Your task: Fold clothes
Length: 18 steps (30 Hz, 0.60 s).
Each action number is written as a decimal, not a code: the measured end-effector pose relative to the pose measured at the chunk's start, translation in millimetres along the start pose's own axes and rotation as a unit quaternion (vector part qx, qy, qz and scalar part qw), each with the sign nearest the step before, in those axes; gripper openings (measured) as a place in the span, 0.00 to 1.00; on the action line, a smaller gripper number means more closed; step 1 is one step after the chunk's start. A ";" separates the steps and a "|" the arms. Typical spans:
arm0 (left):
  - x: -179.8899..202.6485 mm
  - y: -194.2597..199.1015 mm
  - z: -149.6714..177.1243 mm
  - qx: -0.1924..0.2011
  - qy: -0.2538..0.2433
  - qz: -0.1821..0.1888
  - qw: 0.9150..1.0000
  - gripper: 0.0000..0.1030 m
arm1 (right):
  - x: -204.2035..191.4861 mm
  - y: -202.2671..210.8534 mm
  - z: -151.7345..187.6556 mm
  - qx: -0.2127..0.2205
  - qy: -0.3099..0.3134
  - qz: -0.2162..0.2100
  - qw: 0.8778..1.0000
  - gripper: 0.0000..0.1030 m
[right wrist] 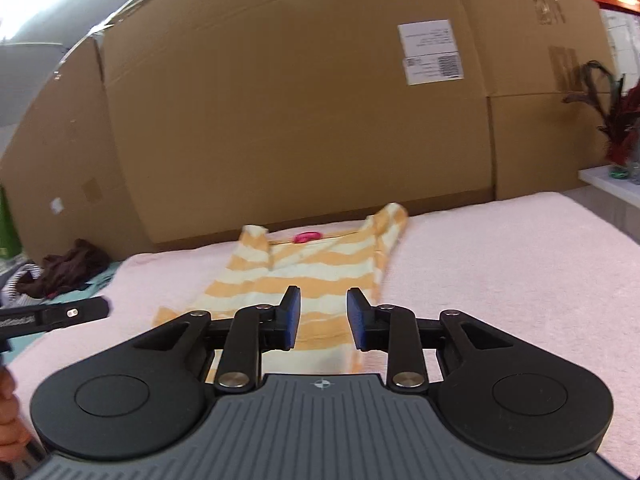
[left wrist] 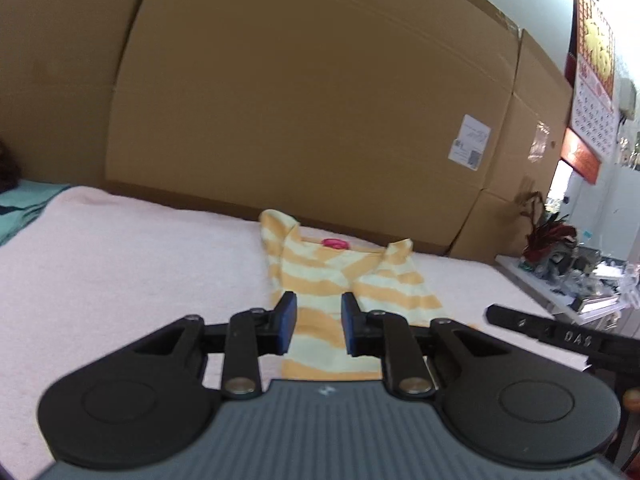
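An orange and cream striped shirt (left wrist: pixel 352 280) (right wrist: pixel 304 268) lies lengthwise on a pink towel-covered surface (left wrist: pixel 120 260) (right wrist: pixel 500 280). Its collar, with a pink tag (left wrist: pixel 335 243) (right wrist: pixel 307 236), points away toward the cardboard. My left gripper (left wrist: pixel 319 308) hovers over the shirt's near part, blue pads a little apart with nothing pinched between them. My right gripper (right wrist: pixel 323 300) is over the same near end, jaws also apart and empty. The hem edge is hidden under the gripper bodies. Each view catches the other gripper's black finger (left wrist: pixel 560 334) (right wrist: pixel 60 314) at its side.
Large cardboard boxes (left wrist: pixel 300 100) (right wrist: pixel 300 120) wall off the far edge. A pile of dark clothes (right wrist: pixel 72 266) and teal cloth (left wrist: pixel 24 204) lie at the left end. A white shelf with clutter (left wrist: pixel 560 276) stands to the right.
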<state>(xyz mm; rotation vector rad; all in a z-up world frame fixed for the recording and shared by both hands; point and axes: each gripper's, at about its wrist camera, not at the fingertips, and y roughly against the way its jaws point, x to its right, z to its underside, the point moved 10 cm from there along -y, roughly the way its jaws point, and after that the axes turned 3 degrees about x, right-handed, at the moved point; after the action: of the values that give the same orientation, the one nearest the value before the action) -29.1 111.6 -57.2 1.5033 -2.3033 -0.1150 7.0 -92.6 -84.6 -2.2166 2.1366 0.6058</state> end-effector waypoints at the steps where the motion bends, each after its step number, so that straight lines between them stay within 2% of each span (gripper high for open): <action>1: 6.9 -8.3 0.9 -0.006 0.003 0.012 1.000 0.16 | -7.2 -4.0 1.6 -0.012 -0.002 -0.017 1.000 0.26; 3: 17.0 -28.1 10.2 -0.028 -0.008 0.011 1.000 0.16 | -19.0 -13.5 7.2 -0.042 -0.004 -0.039 0.998 0.24; 5: 18.6 -44.1 21.9 -0.047 -0.012 0.001 0.999 0.18 | -22.7 -24.6 16.0 -0.069 0.001 -0.034 0.997 0.24; 6: 15.8 -49.9 28.0 -0.057 -0.010 -0.008 0.998 0.21 | -23.2 -29.6 19.9 -0.080 0.004 -0.030 0.996 0.24; 7: 13.1 -55.4 33.9 -0.066 -0.009 -0.017 0.998 0.28 | -21.0 -33.2 21.6 -0.086 0.000 -0.027 0.996 0.24; 8: 10.6 -56.6 37.1 -0.070 -0.002 -0.020 0.997 0.29 | -18.6 -36.6 23.0 -0.091 -0.004 -0.023 0.996 0.23; 9: 9.4 -54.1 35.7 -0.064 0.003 -0.019 0.998 0.33 | -16.2 -40.0 24.4 -0.096 -0.009 -0.020 0.995 0.18; 10: 8.5 -53.0 36.7 -0.065 -0.002 -0.024 0.998 0.39 | -11.8 -41.7 23.9 -0.095 -0.013 -0.012 0.995 0.16; 13: 8.1 -49.4 40.6 -0.065 -0.020 -0.041 0.997 0.39 | 0.5 -47.7 22.7 -0.084 -0.006 0.015 0.996 0.02; 16: 15.8 -46.7 46.4 -0.058 -0.070 -0.057 0.994 0.44 | 4.9 -52.1 21.4 -0.080 -0.008 0.018 0.997 0.03; 18: 16.6 -41.3 47.7 -0.056 -0.073 -0.057 0.994 0.47 | 5.4 -45.2 18.9 -0.067 -0.024 0.017 0.997 0.05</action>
<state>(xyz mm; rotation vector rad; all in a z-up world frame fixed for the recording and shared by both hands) -16.4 72.6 -108.0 1.6165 -2.2772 -0.3920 45.3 -89.5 -115.3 -2.2091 2.1747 0.8201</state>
